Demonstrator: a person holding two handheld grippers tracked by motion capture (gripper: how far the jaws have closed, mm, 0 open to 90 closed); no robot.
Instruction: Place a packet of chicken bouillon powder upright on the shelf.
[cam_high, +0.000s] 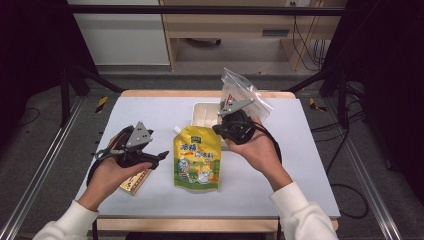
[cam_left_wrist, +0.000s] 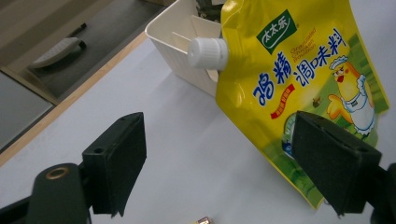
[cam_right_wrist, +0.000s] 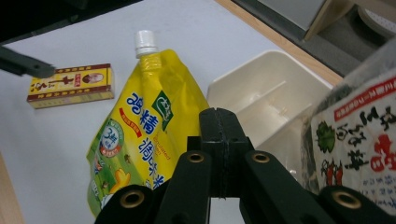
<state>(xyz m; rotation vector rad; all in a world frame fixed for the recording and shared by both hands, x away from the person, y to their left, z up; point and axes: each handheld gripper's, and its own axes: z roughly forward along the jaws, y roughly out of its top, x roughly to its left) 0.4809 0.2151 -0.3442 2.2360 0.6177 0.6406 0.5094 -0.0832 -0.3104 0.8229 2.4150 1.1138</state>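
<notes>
Clear bag (cam_high: 243, 92), with a printed packet (cam_right_wrist: 359, 140) inside, hangs raised in the air over the far edge of the surface (cam_high: 300, 165), just right of centre. It is above the cream divided tray (cam_high: 202, 112). The right tool (cam_right_wrist: 218, 115) has its jaws pressed fully together, apparently pinching only a thin fold of the bag's film. The main risk is that this slippery film slides out of such a narrow pinch. The weight of the packet would then drop the bag onto the tray's rim or past the far edge. A second risk is that the bag's loose body swings and catches a tray divider if it is lowered at a tilt. The yellow spouted pouch (cam_high: 197, 157) lies flat at the middle of the surface, with its white cap (cam_left_wrist: 208, 52) close beside the tray. A low sweep of either hand could push it against the tray. The left tool (cam_left_wrist: 219, 154) stands wide and empty toward the near left corner, over the small yellow box (cam_right_wrist: 70, 85), which it could knock toward the near edge.
</notes>
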